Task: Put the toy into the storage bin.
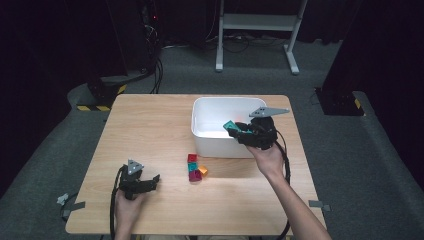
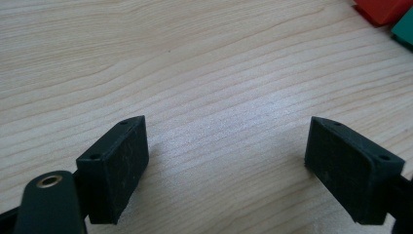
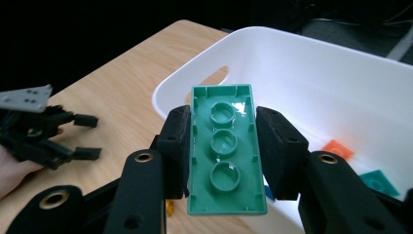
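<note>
Two hand-held black two-jaw grippers work over a light wooden table [image 1: 150, 130]. The right gripper [image 1: 233, 127] is clenched on a green rectangular plastic building brick [image 3: 225, 151]: in the right gripper view both black pads press the brick's long sides, and its hollow underside, with three round tubes in a row, faces the camera. In the high view that brick [image 1: 230, 124] hangs above the white rectangular plastic tub [image 1: 205, 107], over the tub's inner space near its 4 o'clock corner, clear of the floor of the tub. The tub stands at about 1 o'clock from the table's middle. Inside it, in the right gripper view, lie a small orange flat brick [image 3: 338, 148] and a small teal flat brick [image 3: 377, 181], near each other at the tub's bottom, at 4 o'clock from the held brick.

On the tabletop just at 6 o'clock from the tub's near wall sits a small cluster of loose bricks [image 1: 195, 168]: red, green, magenta and orange pieces, touching or just beside one another.

The left gripper [image 1: 152, 181] rests low at the table's 7 o'clock corner, well apart from the cluster. Its jaws stand released and wide in the left gripper view, with bare wood grain between the pads [image 2: 117, 165]. A red brick corner [image 2: 382, 9] and a green brick edge [image 2: 404, 30] show at 1 o'clock there.
</note>
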{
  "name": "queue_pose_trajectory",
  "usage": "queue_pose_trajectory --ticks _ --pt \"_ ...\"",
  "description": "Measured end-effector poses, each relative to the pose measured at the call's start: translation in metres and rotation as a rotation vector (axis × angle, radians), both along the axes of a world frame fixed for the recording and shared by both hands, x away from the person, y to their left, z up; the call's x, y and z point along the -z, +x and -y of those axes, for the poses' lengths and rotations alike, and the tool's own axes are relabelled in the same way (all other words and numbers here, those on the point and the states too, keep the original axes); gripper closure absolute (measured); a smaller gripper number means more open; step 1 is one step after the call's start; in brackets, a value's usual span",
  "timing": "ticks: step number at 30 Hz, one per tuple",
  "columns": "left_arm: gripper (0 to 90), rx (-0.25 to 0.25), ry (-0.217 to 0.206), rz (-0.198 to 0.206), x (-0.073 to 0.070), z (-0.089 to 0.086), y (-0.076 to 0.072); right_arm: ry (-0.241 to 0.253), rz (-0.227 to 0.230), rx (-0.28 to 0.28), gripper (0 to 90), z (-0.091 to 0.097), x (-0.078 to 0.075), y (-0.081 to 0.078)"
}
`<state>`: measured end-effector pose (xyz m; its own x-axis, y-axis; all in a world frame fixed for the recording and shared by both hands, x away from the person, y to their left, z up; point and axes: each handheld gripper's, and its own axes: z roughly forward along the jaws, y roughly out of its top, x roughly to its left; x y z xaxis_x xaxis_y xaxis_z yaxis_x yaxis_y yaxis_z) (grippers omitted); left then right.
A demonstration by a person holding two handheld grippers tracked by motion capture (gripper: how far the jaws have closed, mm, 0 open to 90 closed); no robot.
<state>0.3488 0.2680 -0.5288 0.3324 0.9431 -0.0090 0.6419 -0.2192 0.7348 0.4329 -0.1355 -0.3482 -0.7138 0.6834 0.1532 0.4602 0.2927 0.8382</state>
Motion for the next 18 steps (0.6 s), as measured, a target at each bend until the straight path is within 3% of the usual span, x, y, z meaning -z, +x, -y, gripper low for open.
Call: queue_pose_trajectory --ticks 4,18 --pt "16.2 0.0 0.0 0.0 0.0 0.0 0.0 0.014 -0.012 0.039 58.7 0.007 -0.005 0.011" --pt "16.2 0.0 0.0 0.0 0.0 0.0 0.0 -0.025 0.0 0.145 58.6 0.008 -0.011 0.04"
